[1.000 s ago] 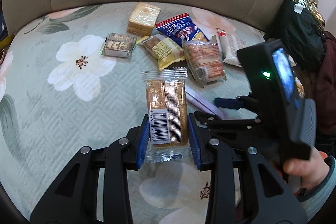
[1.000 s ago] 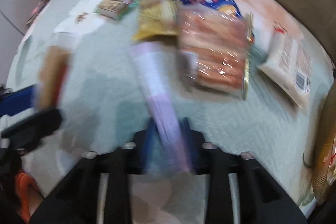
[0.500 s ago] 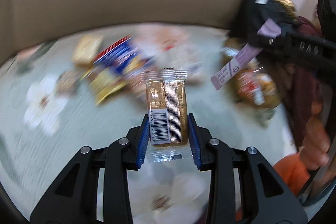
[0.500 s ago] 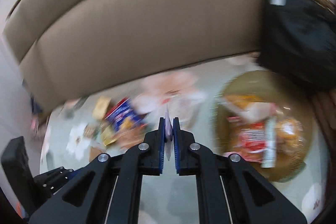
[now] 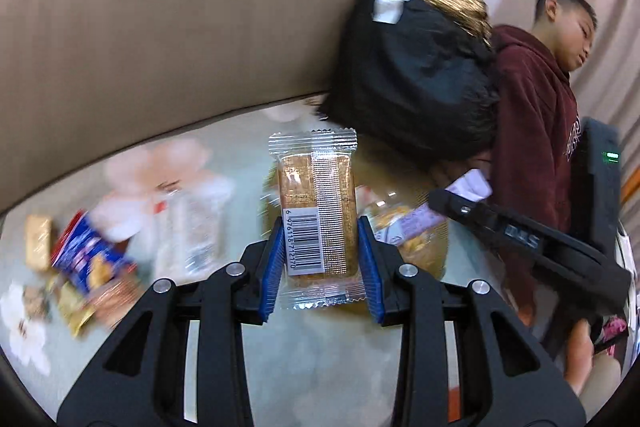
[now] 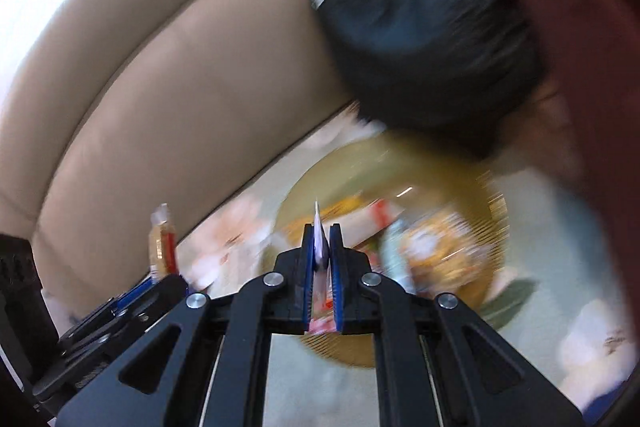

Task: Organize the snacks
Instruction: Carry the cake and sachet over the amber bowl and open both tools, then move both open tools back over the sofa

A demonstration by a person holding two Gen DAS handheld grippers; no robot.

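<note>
A beige upholstered sofa back [image 5: 168, 39] curves behind a pale quilted cover printed with white and pink flowers [image 6: 532, 195]. On the cover, below a crumpled black bag with a gold foil top [image 5: 412, 67], sits a round gold tray [image 6: 384, 167] holding several blurred snack packets. The left gripper [image 5: 319, 259] pinches a clear-wrapped golden biscuit pack with a white barcode label [image 5: 318, 211] between its blue pads, the pack upright and held in the air in front of the tray. The right gripper [image 6: 321, 259] has its blue pads pressed on a thin lilac packet [image 6: 319, 227], seen edge-on, above the tray's near side. More loose snacks, among them a blue and red bag [image 5: 86, 259], lie blurred on the cover well to the left. A person in a maroon hoodie [image 5: 536, 107] sits beside the black bag.
</note>
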